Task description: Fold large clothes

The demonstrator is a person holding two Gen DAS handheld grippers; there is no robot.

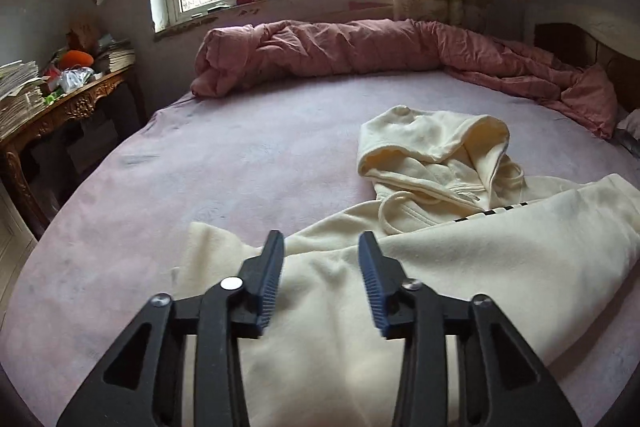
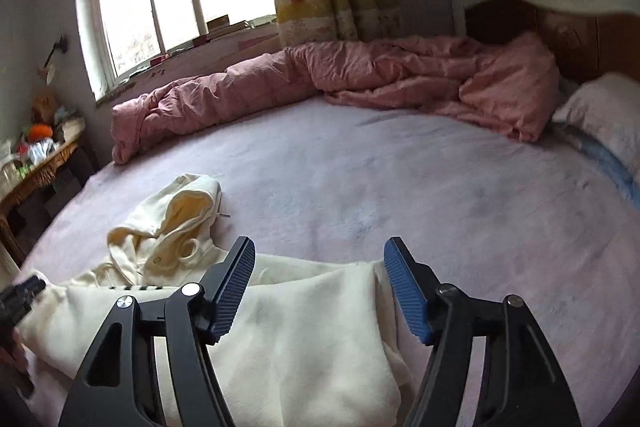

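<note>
While both grippers hover low over a wide bed (image 1: 168, 163) covered in a pale lilac sheet, a cream hooded sweatshirt (image 1: 460, 267) lies spread across the near part of the mattress, just beneath them. Its hood (image 1: 432, 135) points toward the window, open side up, with a drawstring (image 1: 394, 205) looped loosely below it. The body of the garment looks already doubled over, forming a thick band across the foreground.

The left gripper (image 1: 322, 247) has its two black fingers parted, with no cloth between them; fabric shows only underneath. The right gripper (image 2: 318, 251) is likewise spread wide, holding nothing, above the garment's right end.

Judging by the plush surface and soft rounded folds, the sweatshirt is a thick fleece: light to lift, limp, not fragile, and likely to sag and slide out of shape when carried. A grasp would probably work best at the two ends of a folded edge, pinching all layers together so the fold stays aligned. A crumpled pink duvet (image 2: 360, 75) lies well apart along the far side.
</note>
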